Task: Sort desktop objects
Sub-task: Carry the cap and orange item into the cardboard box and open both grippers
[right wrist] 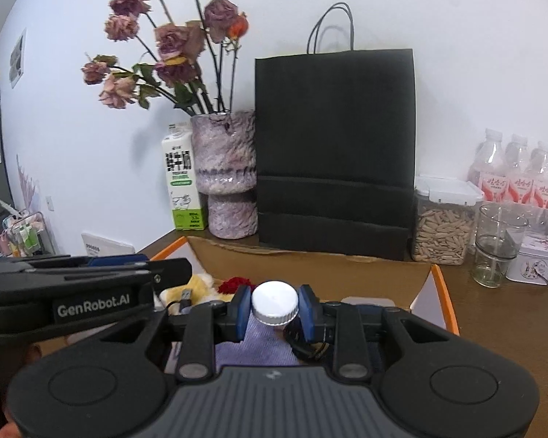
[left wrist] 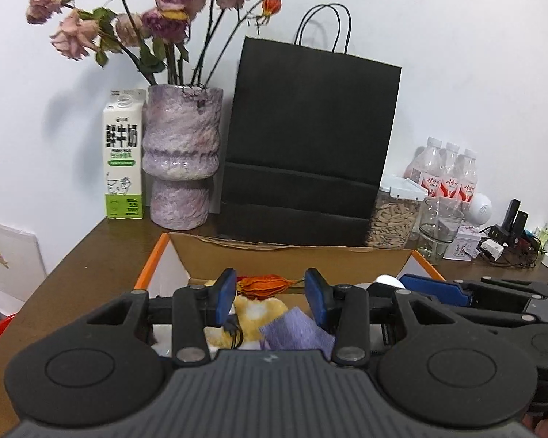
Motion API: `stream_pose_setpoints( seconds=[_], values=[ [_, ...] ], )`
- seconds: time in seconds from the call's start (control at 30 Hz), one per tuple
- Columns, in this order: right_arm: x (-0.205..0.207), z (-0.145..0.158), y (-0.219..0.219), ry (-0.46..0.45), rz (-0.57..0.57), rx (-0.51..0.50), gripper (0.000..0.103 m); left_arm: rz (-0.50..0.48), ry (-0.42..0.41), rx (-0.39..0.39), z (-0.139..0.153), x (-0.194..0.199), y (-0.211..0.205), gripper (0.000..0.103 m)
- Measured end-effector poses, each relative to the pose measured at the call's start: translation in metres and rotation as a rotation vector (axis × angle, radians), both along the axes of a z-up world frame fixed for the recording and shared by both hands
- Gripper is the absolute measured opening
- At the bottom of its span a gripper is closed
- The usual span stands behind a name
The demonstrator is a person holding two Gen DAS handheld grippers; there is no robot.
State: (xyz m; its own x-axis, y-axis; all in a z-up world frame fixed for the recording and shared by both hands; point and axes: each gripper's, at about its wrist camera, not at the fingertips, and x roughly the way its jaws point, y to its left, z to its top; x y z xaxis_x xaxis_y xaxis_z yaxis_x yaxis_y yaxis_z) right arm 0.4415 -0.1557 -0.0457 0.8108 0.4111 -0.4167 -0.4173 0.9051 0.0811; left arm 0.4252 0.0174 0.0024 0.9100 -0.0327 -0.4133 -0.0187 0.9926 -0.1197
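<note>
Right wrist: tongs (right wrist: 274, 309) clamp white-capped bottle (right wrist: 274, 302)

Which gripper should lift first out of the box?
Right, probably. The right gripper is closed on the white cap over the cardboard box, ready to lift. The left gripper brackets the orange dried flower with gaps either side, so no grip yet.

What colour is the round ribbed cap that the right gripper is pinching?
White. The round ribbed cap shows best in the right wrist view.
</note>
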Motion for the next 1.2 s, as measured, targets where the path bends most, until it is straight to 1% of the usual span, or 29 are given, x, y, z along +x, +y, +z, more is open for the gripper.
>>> stream_pose_setpoints(
  seconds=[0.13, 0.37, 0.53, 0.63, 0.67, 0.7, 0.73, 0.77, 0.8, 0.83, 0.87, 0.9, 0.93, 0.97, 1.0, 1.07, 1.2],
  values=[
    [0.016, -0.002, 0.002, 0.011, -0.002, -0.005, 0.027, -0.006, 0.018, 0.019, -0.007, 0.017, 0.001, 0.042],
    [0.040, -0.016, 0.008, 0.086, 0.020, -0.028, 0.027, -0.017, 0.061, 0.050, -0.020, 0.037, 0.001, 0.042],
    [0.042, -0.022, 0.010, 0.101, 0.020, -0.043, 0.027, -0.019, 0.089, 0.065, -0.028, 0.042, 0.000, 0.042],
    [0.041, -0.023, 0.009, 0.102, 0.018, -0.046, 0.027, -0.015, 0.091, 0.068, -0.029, 0.042, 0.000, 0.042],
    [0.040, -0.023, 0.009, 0.102, 0.019, -0.049, 0.027, -0.006, 0.085, 0.069, -0.029, 0.041, 0.000, 0.044],
    [0.039, -0.023, 0.009, 0.101, 0.021, -0.054, 0.028, 0.006, 0.077, 0.076, -0.029, 0.039, 0.000, 0.050],
    [0.039, -0.022, 0.009, 0.100, 0.023, -0.057, 0.032, 0.021, 0.072, 0.086, -0.028, 0.038, 0.000, 0.054],
    [0.038, -0.021, 0.009, 0.098, 0.021, -0.059, 0.034, 0.036, 0.067, 0.096, -0.027, 0.037, 0.000, 0.061],
    [0.037, -0.020, 0.008, 0.094, 0.013, -0.061, 0.039, 0.053, 0.062, 0.103, -0.025, 0.036, 0.001, 0.069],
    [0.037, -0.019, 0.007, 0.091, 0.001, -0.061, 0.050, 0.072, 0.057, 0.105, -0.023, 0.035, 0.003, 0.073],
    [0.037, -0.018, 0.005, 0.090, -0.016, -0.058, 0.056, 0.088, 0.053, 0.106, -0.022, 0.034, 0.005, 0.081],
    [0.037, -0.016, 0.002, 0.090, -0.035, -0.055, 0.071, 0.109, 0.047, 0.107, -0.019, 0.033, 0.007, 0.091],
    [0.038, -0.014, -0.001, 0.092, -0.050, -0.052, 0.088, 0.124, 0.038, 0.109, -0.017, 0.032, 0.009, 0.097],
    [0.038, -0.012, -0.004, 0.092, -0.058, -0.046, 0.095, 0.137, 0.022, 0.110, -0.015, 0.030, 0.011, 0.103],
    [0.038, -0.010, -0.007, 0.091, -0.057, -0.038, 0.103, 0.135, 0.008, 0.108, -0.013, 0.029, 0.012, 0.103],
    [0.038, -0.006, -0.011, 0.098, -0.038, -0.028, 0.103, 0.110, 0.005, 0.102, -0.011, 0.027, 0.013, 0.103],
    [0.037, -0.003, -0.011, 0.105, -0.042, -0.036, 0.103, 0.103, 0.017, 0.111, -0.010, 0.027, 0.010, 0.103]
  ],
)
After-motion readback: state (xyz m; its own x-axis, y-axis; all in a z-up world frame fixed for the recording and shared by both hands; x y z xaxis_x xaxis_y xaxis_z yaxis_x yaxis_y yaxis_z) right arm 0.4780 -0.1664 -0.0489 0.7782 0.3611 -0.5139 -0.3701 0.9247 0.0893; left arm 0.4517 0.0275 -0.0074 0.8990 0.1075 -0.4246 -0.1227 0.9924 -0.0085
